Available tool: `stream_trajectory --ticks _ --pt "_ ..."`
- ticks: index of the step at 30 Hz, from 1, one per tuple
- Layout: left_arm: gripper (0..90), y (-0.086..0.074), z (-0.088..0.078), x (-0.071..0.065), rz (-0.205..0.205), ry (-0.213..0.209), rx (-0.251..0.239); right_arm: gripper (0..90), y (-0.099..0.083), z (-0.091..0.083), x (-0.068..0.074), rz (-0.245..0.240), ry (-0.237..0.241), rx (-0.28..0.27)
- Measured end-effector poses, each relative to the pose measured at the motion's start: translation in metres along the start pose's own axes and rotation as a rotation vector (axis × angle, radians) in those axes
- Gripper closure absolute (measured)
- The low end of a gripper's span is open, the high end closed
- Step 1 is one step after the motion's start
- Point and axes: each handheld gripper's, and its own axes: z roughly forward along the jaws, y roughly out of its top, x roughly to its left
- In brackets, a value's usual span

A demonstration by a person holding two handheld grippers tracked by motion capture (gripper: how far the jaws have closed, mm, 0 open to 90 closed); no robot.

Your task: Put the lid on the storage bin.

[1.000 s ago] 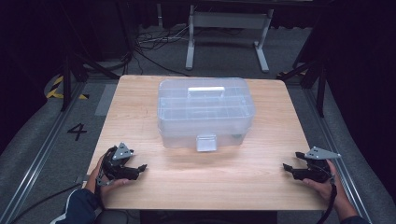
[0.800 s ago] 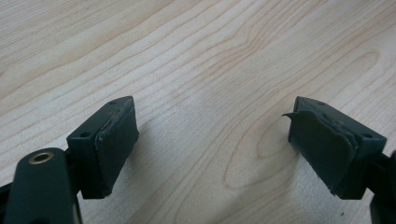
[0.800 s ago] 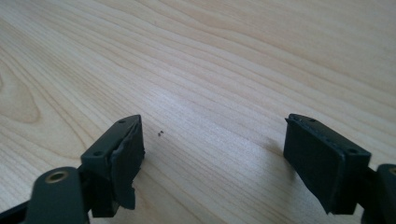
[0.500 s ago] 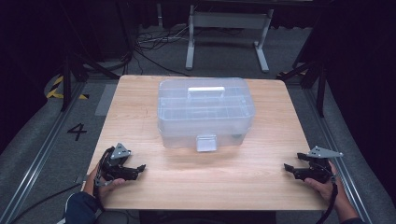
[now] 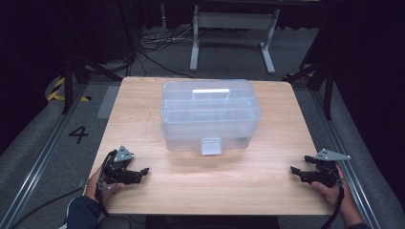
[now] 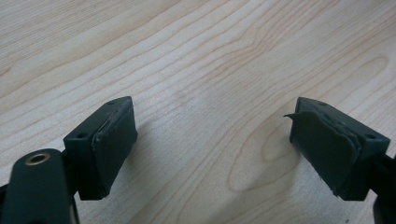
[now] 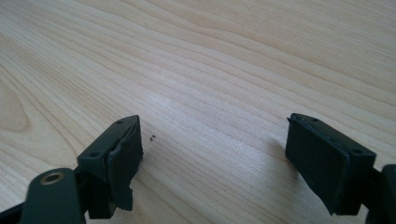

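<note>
A clear plastic storage box (image 5: pixel 210 114) with a white handle on its lid and a front latch (image 5: pixel 211 146) stands closed in the middle of the wooden table (image 5: pixel 143 100). My left gripper (image 5: pixel 142 172) rests on the table near the front left corner, pointing right, well apart from the box. In the left gripper view the gripper (image 6: pixel 212 135) has its jaws wide apart over bare wood. My right gripper (image 5: pixel 295 171) lies near the front right corner, pointing left. In the right gripper view this gripper (image 7: pixel 212 144) is open too, with nothing between its pads.
A metal stand (image 5: pixel 231 28) and cables (image 5: pixel 153 47) are on the floor beyond the table's far edge. Rails run along both sides of the table, and a "4" mark (image 5: pixel 79 134) is on the floor at the left.
</note>
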Motion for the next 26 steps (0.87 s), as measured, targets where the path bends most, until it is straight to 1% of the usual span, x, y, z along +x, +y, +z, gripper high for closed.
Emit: stream_trajectory --ticks 18,20,26 --pt "15.0 0.0006 0.0005 0.0002 -0.002 0.008 -0.001 18.8 0.0001 0.0001 -0.0002 0.001 -0.003 0.001" --pt "15.0 0.0011 0.0011 0.0001 -0.017 0.016 -0.002 18.8 0.0001 0.0001 -0.0002 0.0 -0.003 0.001" --pt "15.0 0.0014 0.0014 0.0006 -0.023 0.026 -0.003 18.8 0.0001 0.0001 -0.0003 0.001 -0.002 0.001"
